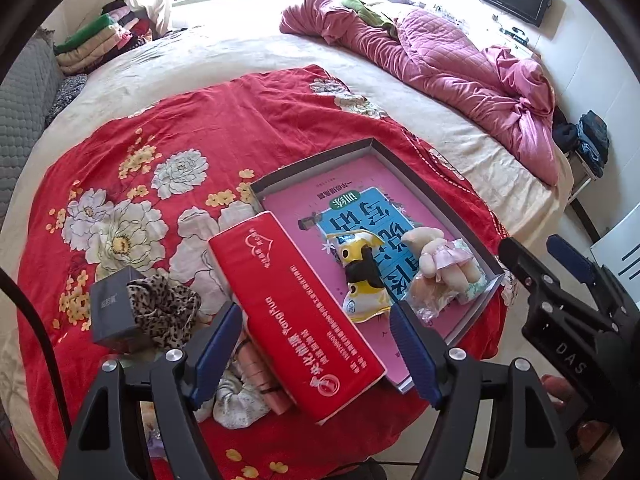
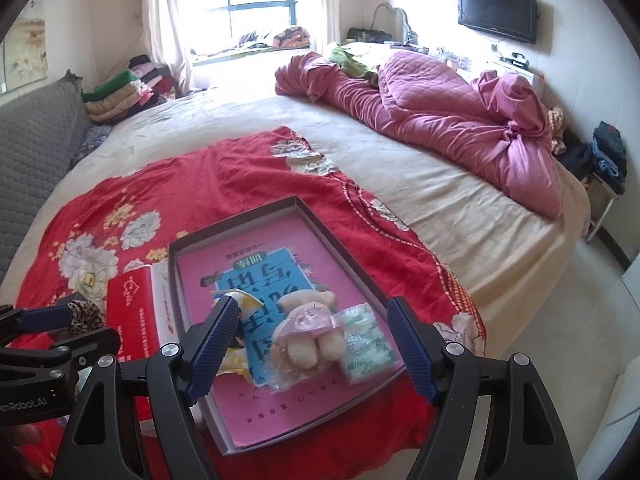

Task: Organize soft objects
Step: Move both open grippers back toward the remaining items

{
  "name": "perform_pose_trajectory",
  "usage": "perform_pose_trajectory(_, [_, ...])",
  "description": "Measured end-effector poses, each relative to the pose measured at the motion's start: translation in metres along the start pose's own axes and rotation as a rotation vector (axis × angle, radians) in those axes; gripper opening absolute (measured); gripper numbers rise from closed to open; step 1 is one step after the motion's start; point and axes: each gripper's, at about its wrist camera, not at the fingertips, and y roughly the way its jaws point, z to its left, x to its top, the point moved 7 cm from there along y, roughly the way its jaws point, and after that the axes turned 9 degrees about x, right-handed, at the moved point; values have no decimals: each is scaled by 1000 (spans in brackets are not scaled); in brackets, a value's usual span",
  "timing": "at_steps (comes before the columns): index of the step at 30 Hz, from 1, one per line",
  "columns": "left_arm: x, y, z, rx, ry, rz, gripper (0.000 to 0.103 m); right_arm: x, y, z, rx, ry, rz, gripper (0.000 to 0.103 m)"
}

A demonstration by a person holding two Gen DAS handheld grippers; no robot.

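Note:
A dark shallow box (image 1: 400, 168) lies on the red flowered blanket (image 1: 132, 168) with a pink and blue book in it. On the book rest a yellow and black soft pouch (image 1: 362, 276), a plush bear in a pink dress (image 2: 308, 328) and a green-white tissue packet (image 2: 366, 340). A red tissue pack (image 1: 296, 312) leans on the box's left rim. My left gripper (image 1: 316, 312) hangs over that pack, open, its pads clear of the sides. My right gripper (image 2: 311, 302) stands open above the bear, holding nothing.
A leopard scrunchie (image 1: 164, 312) and a small grey box (image 1: 114, 312) lie left of the red pack. A white cloth piece (image 1: 236, 404) and a pink item lie beneath my left fingers. A crumpled pink quilt (image 2: 460, 120) fills the bed's far right; folded clothes (image 2: 120, 92) are stacked far left.

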Motion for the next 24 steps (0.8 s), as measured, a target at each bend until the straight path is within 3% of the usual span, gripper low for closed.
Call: perform_pose_trajectory(24, [-29, -43, 58, 45, -63, -52, 82, 19, -59, 54, 86, -26, -78, 78])
